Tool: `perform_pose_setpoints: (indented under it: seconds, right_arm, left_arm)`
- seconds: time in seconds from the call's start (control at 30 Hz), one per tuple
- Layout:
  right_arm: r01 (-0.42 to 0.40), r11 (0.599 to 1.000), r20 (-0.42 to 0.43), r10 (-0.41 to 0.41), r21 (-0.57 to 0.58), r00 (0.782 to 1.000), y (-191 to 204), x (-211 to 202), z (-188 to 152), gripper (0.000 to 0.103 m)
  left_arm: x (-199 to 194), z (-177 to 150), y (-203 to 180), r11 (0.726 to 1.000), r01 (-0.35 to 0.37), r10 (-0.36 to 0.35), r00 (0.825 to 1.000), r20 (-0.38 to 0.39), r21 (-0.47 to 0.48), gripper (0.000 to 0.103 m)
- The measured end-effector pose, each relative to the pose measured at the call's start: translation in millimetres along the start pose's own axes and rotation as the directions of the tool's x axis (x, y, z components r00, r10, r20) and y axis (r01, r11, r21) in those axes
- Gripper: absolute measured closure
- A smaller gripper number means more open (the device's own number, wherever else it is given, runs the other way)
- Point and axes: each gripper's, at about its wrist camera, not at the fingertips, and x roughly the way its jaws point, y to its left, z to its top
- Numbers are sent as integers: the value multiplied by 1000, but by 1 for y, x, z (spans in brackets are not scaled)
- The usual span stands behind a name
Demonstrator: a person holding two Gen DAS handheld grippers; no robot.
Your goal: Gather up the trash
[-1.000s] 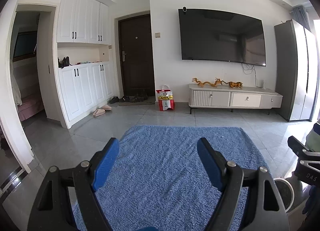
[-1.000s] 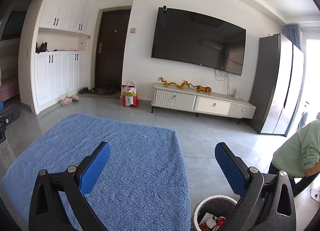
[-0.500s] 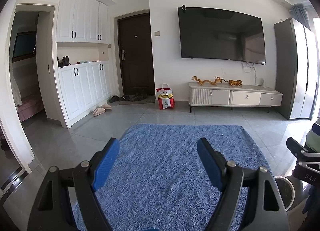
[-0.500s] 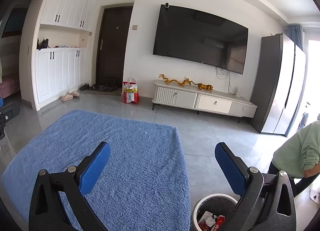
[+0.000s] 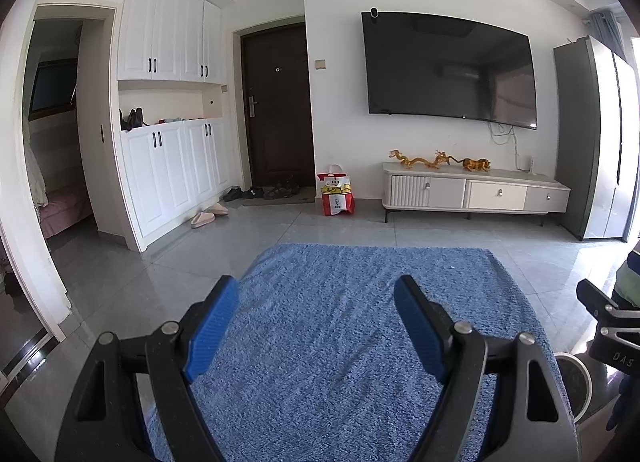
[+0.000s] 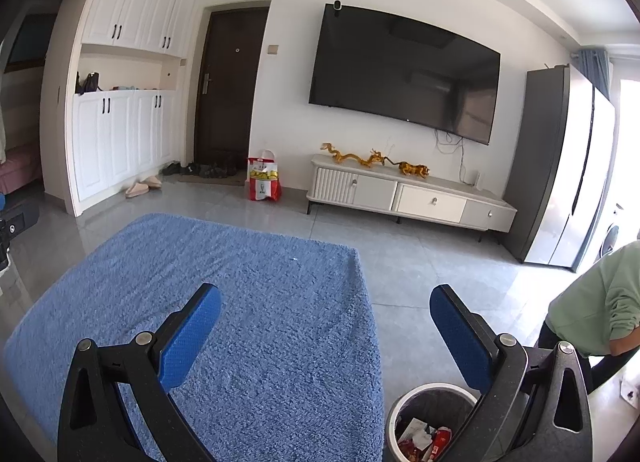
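Trash (image 6: pixel 424 440) inside white-rimmed bin (image 6: pixel 394 412), lower right of right wrist view, beside blue rug (image 6: pixel 248 302). Left gripper (image 5: pixel 316 322) jaws spread, empty. Right gripper (image 6: pixel 326 332) jaws spread, empty, above rug edge.

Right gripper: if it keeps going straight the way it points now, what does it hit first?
Most likely the blue rug: the right gripper, jaws open and empty, tilts down toward its right part. The trash bin sits off-line, lower right. Depth is uncertain.
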Motion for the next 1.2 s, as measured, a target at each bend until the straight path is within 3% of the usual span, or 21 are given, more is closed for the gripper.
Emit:
perform_pose_setpoints:
  seconds: [1.2]
  right_arm:
    - [-25, 1000, -43, 24, -13, 999, 7, 11, -9, 1]
  left_arm:
    - [7, -13, -3, 1000, 0, 1, 999, -40, 24, 24]
